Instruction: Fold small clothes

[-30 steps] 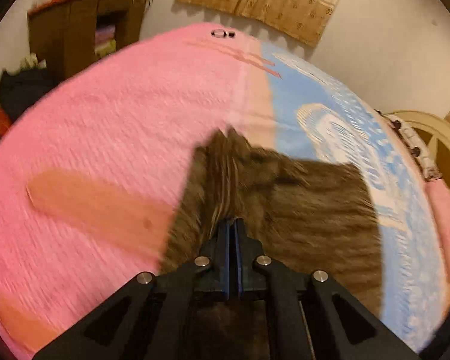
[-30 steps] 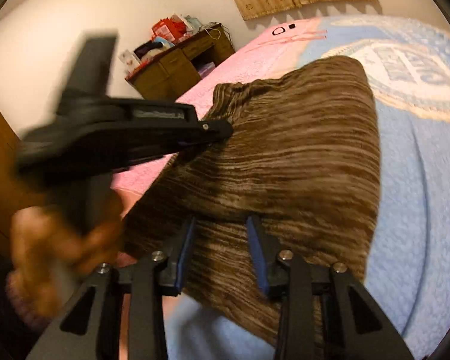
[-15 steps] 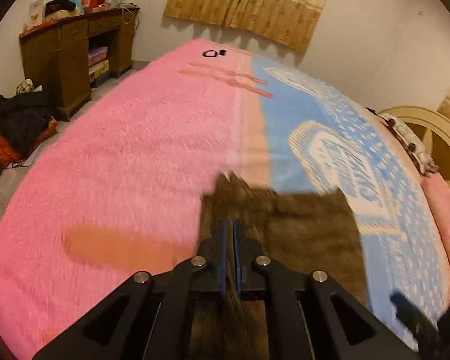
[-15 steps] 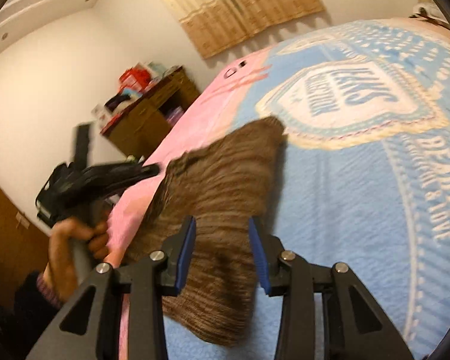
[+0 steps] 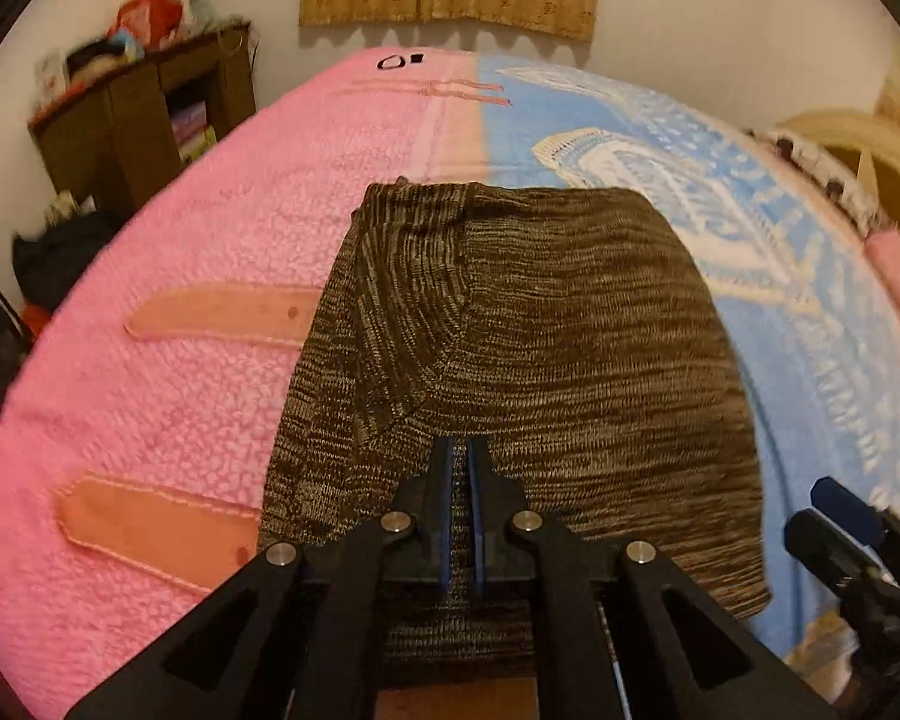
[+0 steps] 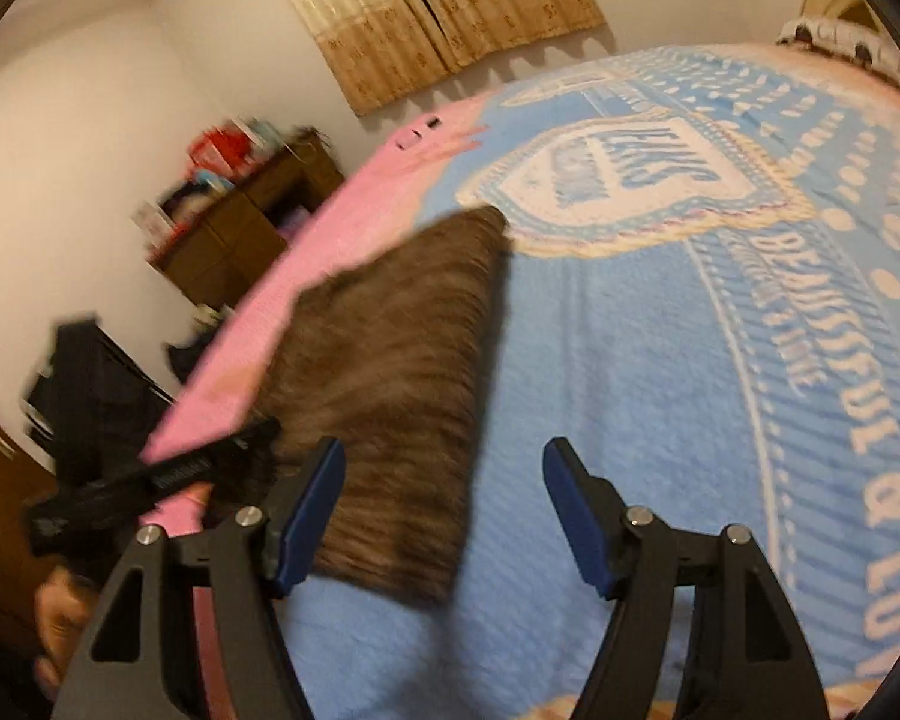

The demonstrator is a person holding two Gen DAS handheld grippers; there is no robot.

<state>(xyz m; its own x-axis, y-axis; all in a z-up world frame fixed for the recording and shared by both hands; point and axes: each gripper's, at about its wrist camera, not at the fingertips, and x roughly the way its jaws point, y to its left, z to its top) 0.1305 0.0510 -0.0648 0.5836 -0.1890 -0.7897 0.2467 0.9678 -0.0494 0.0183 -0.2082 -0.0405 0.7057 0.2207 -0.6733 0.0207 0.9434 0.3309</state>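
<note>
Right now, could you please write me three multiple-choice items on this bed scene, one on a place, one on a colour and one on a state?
1. Where does the brown knit garment lie?
A. wholly on the pink half of the blanket
B. across the seam between the pink and blue halves of the blanket
C. on the wooden desk

2. What colour are the pads inside the tongs?
A. blue
B. red
C. white

3. How do the right tongs stand?
A. shut on the garment
B. shut on nothing
C. open

Answers:
1. B: in the left wrist view the garment's left edge lies on pink and its right part on blue.
2. A: both wrist views show blue pads on the black fingers.
3. C: the right wrist view shows a wide gap between the pads, while the left tongs are nearly closed.
</note>
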